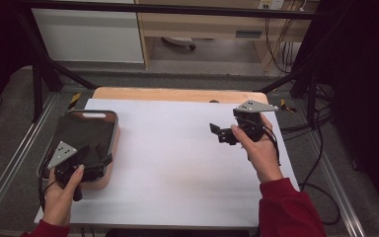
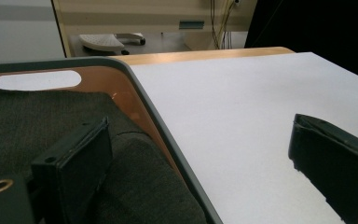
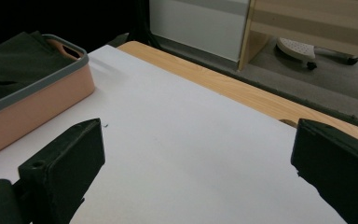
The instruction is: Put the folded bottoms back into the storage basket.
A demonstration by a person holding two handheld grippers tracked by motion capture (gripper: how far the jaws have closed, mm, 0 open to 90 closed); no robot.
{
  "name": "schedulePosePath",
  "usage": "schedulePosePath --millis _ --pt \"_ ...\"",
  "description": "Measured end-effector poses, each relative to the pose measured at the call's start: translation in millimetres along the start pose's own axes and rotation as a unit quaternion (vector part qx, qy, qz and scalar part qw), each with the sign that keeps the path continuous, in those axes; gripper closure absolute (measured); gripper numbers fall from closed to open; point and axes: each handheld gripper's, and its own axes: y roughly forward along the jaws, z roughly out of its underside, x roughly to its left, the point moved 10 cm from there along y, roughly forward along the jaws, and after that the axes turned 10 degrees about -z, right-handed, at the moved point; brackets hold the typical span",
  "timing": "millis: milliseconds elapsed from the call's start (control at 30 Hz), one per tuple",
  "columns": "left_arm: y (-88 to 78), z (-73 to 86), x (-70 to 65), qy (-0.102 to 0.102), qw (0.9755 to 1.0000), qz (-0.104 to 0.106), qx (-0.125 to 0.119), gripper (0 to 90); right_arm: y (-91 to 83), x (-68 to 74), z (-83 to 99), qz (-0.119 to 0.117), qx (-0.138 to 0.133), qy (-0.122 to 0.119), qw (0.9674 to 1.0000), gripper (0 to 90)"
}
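Note:
A peach basket with a grey rim point(image 1: 115, 129) stands at the table's left edge and holds a dark folded cloth point(image 1: 86, 136). My left gripper point(image 1: 96, 157) hovers over the basket's near right corner, jaws wide apart. One of its jaws is over the cloth point(image 2: 37, 126), the other over the white table outside the rim point(image 2: 168, 135). My right gripper point(image 1: 218, 132) is held above the right part of the table, open with nothing between its jaws. The basket point(image 3: 42, 100) shows at the left of the right gripper view.
A white sheet point(image 1: 177, 158) covers the wooden table point(image 1: 177, 94). Black frame bars point(image 1: 54, 69) and cables point(image 1: 321, 123) flank the table. A chair base point(image 3: 303, 49) sits on the floor beyond the far edge.

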Motion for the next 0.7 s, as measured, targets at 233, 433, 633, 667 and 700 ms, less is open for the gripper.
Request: schedulePosePath --millis 233,433,633,667,700 --pt "-0.1 -0.1 -1.0 -0.001 1.0 0.003 0.0 6.3 -12.5 -10.2 7.5 0.007 -0.005 0.009 0.9999 3.5" --pt "0.0 0.1 -0.5 -0.003 1.0 0.005 0.0 6.3 -24.8 -20.2 18.3 0.015 -0.006 0.018 0.9997 3.8" --pt "-0.1 -0.3 -2.4 -0.001 1.0 0.008 -0.003 6.3 -37.9 -29.1 30.5 0.024 -0.012 0.027 0.9993 4.0" --pt "0.1 -0.3 -2.8 -0.002 1.0 0.009 -0.003 6.3 -39.9 -29.8 32.2 0.026 -0.013 0.028 0.9992 4.2" --pt "-0.1 -0.4 -2.8 -0.002 0.9999 0.009 -0.004 6.3 -41.8 -30.1 33.7 0.026 -0.014 0.028 0.9992 4.4"
